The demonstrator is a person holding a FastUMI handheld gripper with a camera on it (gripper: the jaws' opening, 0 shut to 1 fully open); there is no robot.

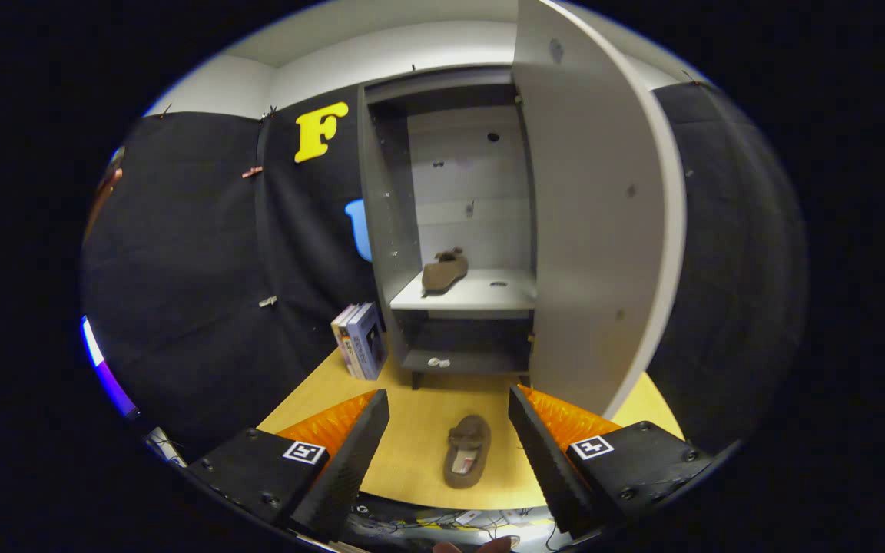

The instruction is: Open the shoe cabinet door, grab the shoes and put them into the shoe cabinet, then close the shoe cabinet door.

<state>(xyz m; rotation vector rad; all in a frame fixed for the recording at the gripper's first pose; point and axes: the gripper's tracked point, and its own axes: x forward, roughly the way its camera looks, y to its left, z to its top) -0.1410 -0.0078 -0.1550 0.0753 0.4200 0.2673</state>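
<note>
The grey shoe cabinet (389, 230) stands ahead on the wooden table, its door (604, 230) swung wide open to the right. One brown shoe (444, 272) lies on the cabinet's middle shelf (481, 296), toward its left side. A second brown shoe (467, 451) lies sole-down on the table, between my fingers and a little below them. My gripper (449, 403) is open and holds nothing, its fingers spread to either side of that shoe.
Several boxes or books (359, 340) stand upright on the table (412, 415) against the cabinet's left side. A small pale item (438, 362) sits on the cabinet's lower shelf. Cables lie below the table's near edge. Black cloth walls close in on both sides.
</note>
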